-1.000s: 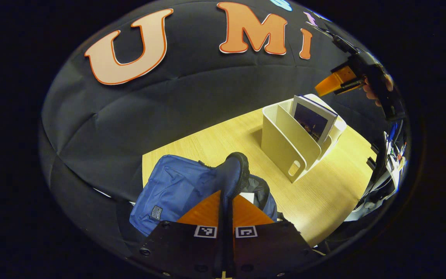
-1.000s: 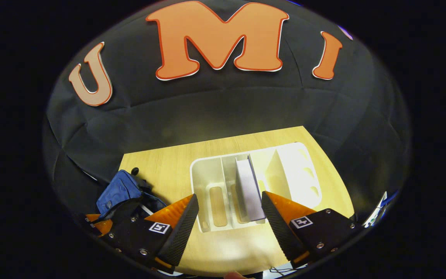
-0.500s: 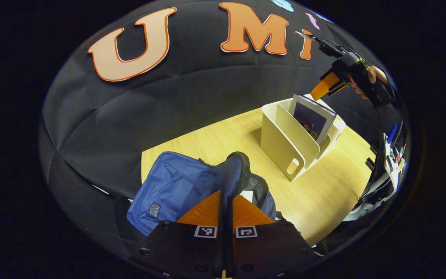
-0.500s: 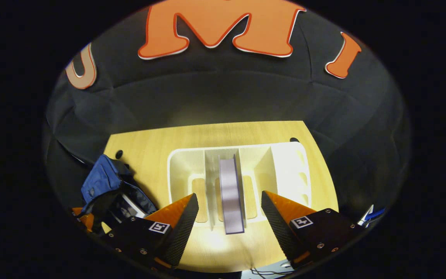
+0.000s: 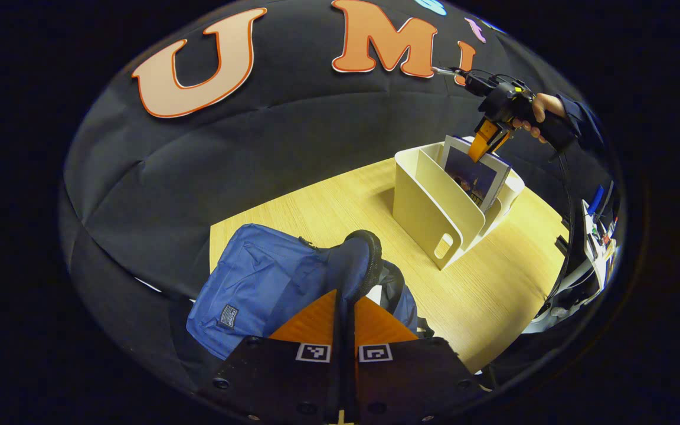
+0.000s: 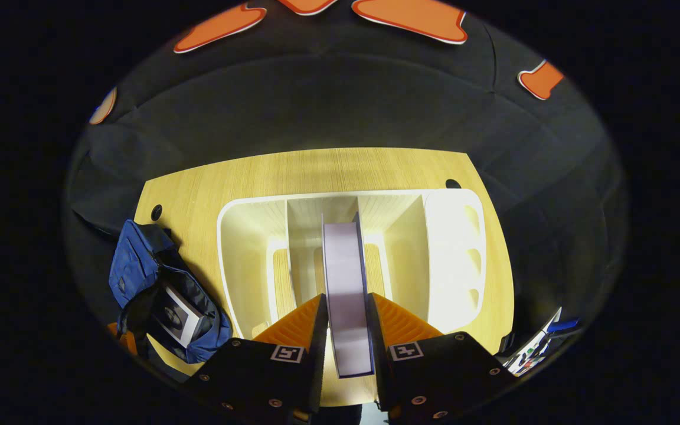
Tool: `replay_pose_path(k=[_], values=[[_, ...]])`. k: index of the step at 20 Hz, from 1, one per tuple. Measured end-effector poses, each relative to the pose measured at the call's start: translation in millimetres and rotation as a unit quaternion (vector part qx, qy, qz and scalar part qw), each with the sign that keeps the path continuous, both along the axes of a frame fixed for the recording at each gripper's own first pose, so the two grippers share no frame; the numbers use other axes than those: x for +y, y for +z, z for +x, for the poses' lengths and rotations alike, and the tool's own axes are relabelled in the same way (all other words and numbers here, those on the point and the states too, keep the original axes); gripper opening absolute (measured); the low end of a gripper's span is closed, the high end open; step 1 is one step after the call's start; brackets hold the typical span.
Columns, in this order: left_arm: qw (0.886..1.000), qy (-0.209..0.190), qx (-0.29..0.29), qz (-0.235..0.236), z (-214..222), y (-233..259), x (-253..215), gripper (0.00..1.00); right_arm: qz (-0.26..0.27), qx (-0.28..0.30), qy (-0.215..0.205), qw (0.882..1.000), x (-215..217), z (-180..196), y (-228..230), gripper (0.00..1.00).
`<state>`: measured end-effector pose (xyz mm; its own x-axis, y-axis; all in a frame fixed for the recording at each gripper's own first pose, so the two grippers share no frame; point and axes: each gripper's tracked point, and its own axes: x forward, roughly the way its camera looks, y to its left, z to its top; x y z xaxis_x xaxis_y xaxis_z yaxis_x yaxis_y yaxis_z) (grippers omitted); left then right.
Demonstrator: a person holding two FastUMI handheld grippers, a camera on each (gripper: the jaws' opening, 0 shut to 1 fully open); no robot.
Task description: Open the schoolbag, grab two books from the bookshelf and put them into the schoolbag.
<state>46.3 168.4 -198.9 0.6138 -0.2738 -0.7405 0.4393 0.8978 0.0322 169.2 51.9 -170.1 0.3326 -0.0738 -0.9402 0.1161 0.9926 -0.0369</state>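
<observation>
Inside the middle slot of the bookshelf (image 6: 352,206) stands the book (image 6: 347,295) we are after, upright on its edge, its top edge facing us in the right gripper view. Our right gripper (image 6: 346,330) is clamped on that book, one finger pressed on each cover, right above the bookshelf. From the left gripper view we see the same grip from afar: the right gripper (image 5: 484,144) comes down on the top of the book (image 5: 473,177), with a hand (image 5: 538,115) and dark sleeve behind it, and the book leans a little inside the bookshelf (image 5: 434,200).

Left of the bookshelf, well apart from it on the table (image 6: 245,177), lies the blue schoolbag (image 6: 139,268). Its mouth gapes, and a first book (image 6: 176,316) shows within it. Our left gripper (image 5: 346,307) is closed on the raised edge of the schoolbag (image 5: 263,283), a fold of blue cloth with a dark zip rim standing up between its fingers. The other slots of the bookshelf hold nothing that we can make out, and its right wall has three oval cut-outs. Beyond the bookshelf, the table (image 5: 493,277) runs to the black cloth wall (image 6: 340,100).
</observation>
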Motion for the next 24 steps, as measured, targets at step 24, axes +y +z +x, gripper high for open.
replay_pose_path(k=[24], values=[[1.000, 0.010, -0.001, 0.003, -0.2, -0.9, 0.1, 0.03, 0.124, -0.094, 0.006, 0.988, -22.3, -57.8, 152.5, 0.28]])
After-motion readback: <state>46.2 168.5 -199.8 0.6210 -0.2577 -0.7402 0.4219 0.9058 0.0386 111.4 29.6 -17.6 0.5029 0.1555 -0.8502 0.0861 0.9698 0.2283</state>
